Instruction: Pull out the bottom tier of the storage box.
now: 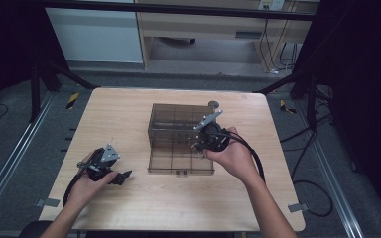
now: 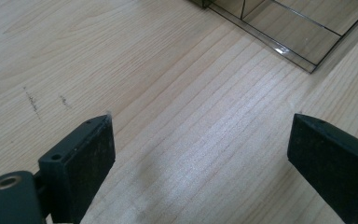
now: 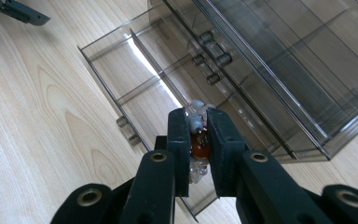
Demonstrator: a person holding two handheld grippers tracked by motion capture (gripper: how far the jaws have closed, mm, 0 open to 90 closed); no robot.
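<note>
- Small part (image 3: 199, 140), held between the jaws of the right gripper (image 3: 198, 135): an orange-red middle with pale, glassy rounded pieces above and below it; too small and too hidden to name more closely. No writing can be read on it.
- Right gripper jaws: drawn narrow, the two black pads pressing the small part from both sides. In the right gripper view they hang over the front of the drawer.
- Drawer (image 3: 121, 88): smoky clear plastic, pulled out of the box toward the person, split by thin walls into compartments. The held part is above one near the drawer's front edge; which one cannot be told. A small knob (image 3: 127, 130) sits on the front wall.
- Box (image 1: 178, 124): a brown-tinted clear case in the middle of the table, divided inside. No label or brand can be read on it.
- Right hand (image 1: 230, 153): grips the right gripper (image 1: 198, 145) over the drawer's right part in the high view.
- Left gripper (image 2: 200, 154): jaws stand wide apart, with bare wood between them; a corner of the drawer (image 2: 289, 32) lies well ahead.
- Left hand (image 1: 90, 178): holds the left gripper (image 1: 124, 176) low over the table, left of the box and apart from it.
- Table (image 1: 129, 208): pale wood grain.
</note>
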